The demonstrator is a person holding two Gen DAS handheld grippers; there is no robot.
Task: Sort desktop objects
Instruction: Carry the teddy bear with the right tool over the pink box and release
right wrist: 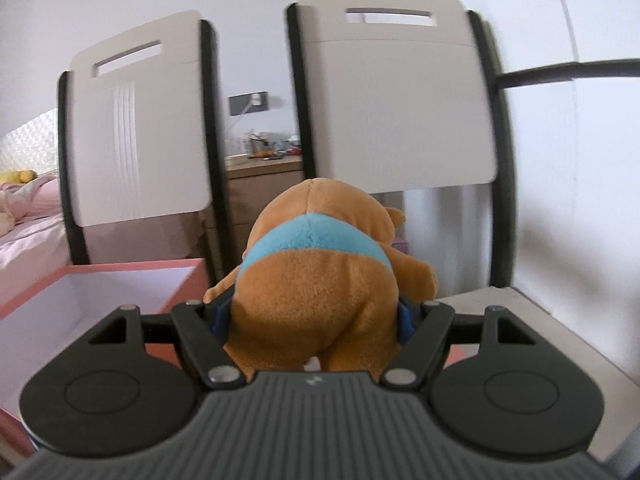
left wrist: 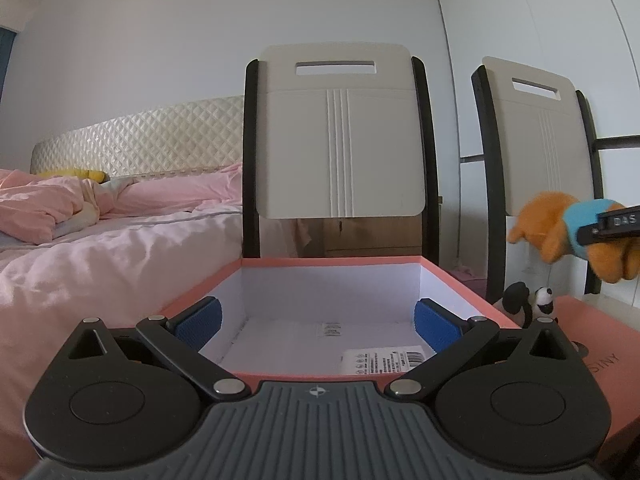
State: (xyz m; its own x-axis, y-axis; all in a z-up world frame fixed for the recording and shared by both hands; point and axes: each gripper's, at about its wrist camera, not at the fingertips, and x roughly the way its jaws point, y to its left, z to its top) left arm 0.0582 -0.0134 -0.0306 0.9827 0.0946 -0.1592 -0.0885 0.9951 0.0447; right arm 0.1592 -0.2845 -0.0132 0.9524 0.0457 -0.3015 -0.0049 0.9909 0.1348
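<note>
My right gripper (right wrist: 314,316) is shut on an orange plush bear with a blue shirt (right wrist: 316,276) and holds it in the air to the right of the open pink box (right wrist: 132,266). The bear also shows in the left wrist view (left wrist: 568,232), high at the right, with a black finger (left wrist: 612,226) across it. My left gripper (left wrist: 316,322) is open and empty, its blue pads (left wrist: 200,320) just above the near rim of the pink box (left wrist: 332,261). The box has a white inside with printed labels (left wrist: 384,360) on its floor. A small black-and-white plush (left wrist: 528,302) lies right of the box.
The pink box lid (left wrist: 600,340) lies flat to the right of the box. Two white chairs with black frames (left wrist: 340,136) (right wrist: 400,92) stand behind the table. A bed with pink bedding (left wrist: 100,240) is at the left. The white table edge (right wrist: 560,332) runs at the right.
</note>
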